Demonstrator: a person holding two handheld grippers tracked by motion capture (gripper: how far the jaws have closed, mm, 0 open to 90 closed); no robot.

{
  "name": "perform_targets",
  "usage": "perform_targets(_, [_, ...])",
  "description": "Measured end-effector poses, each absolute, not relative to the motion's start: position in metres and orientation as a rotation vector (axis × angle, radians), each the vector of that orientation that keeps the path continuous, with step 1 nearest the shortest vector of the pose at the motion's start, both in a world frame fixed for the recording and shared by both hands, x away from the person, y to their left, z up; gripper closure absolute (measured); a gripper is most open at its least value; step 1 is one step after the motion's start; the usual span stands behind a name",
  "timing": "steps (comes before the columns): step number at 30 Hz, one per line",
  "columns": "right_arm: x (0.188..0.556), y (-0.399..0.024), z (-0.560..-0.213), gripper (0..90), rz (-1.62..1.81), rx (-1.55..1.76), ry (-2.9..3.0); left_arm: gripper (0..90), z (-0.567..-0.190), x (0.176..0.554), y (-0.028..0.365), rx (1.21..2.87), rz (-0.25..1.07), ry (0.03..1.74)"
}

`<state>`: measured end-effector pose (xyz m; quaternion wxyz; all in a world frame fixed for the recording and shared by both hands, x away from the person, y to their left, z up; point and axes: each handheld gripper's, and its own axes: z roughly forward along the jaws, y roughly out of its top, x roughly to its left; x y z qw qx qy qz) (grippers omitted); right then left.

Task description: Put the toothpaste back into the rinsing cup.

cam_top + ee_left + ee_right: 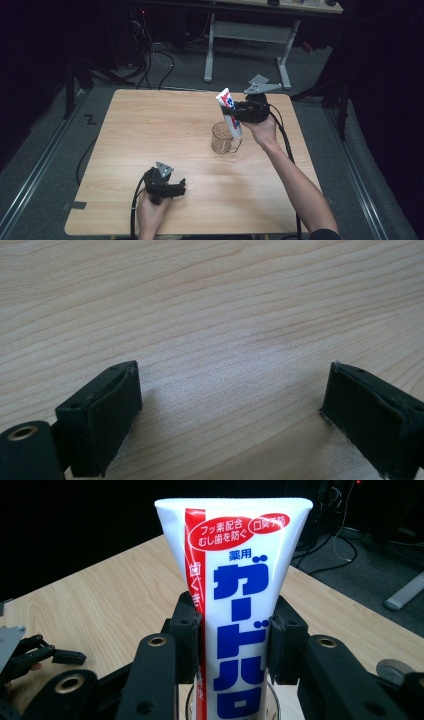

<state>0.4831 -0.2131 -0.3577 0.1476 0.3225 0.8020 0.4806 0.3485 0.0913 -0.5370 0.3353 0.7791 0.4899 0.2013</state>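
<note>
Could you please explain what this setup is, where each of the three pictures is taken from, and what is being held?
A person sits at a wooden table with a hand-held gripper in each hand. The high view looks down from above the person. Each of the other two comes from a camera riding on one gripper, looking along its black fingers. The left gripper rests low over bare wood, its fingers apart with nothing between them. The right gripper is shut on a white toothpaste tube with blue and red print, held with its flat crimped end up, its lower end at the mouth of a clear glass mug standing on the table.
</note>
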Motion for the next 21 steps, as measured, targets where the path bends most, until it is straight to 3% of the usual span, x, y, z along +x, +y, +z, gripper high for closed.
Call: perform_targets(21, [0.502,-0.201,-0.374,63.0,1.398,0.973,2.289,8.9,-0.537,0.348,0.091,2.034,0.525,1.277])
